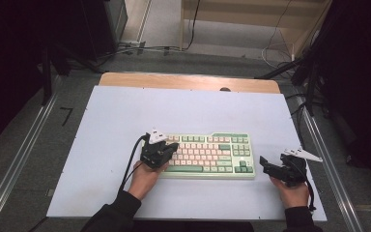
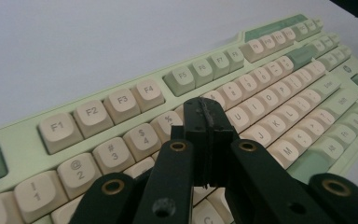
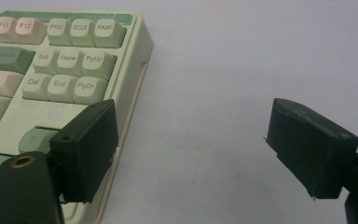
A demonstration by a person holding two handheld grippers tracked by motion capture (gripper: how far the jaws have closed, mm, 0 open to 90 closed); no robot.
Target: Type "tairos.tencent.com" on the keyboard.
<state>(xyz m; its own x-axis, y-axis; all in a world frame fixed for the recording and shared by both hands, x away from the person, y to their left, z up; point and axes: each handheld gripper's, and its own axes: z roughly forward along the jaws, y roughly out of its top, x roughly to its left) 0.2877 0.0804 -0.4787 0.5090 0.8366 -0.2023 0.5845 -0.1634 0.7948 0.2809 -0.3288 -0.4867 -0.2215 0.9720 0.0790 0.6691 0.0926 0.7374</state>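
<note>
Person: sitting at the near edge of the tabletop, dark sleeves reaching in, one black two-jaw gripper in each hand.
Right gripper (image 1: 263, 163): hanging low over the bare sheet near the right edge of the tabletop, just beside the keyboard's right end. Its jaws are standing wide apart with nothing between them; in the right gripper view (image 3: 191, 149) one jaw is sitting at the keyboard's right rim, the other over plain sheet.
Left gripper (image 1: 172, 151): hovering over the left part of the keyboard, angled toward its middle. In the left gripper view (image 2: 206, 126) its jaws are pressing flat together with nothing caught in them, their tips poised above the cream keys just below the number row. Whether the tips are touching a keycap, I cannot tell.
Keyboard: a pale green plastic keyboard (image 1: 207, 154) with cream and green keycaps, lying flat and square to the near edge, a little nearer than the middle of the tabletop and slightly right of centre.
Tabletop: a white sheet (image 1: 125, 116) covering it, with a strip of bare wood (image 1: 188, 81) showing along the far edge.
</note>
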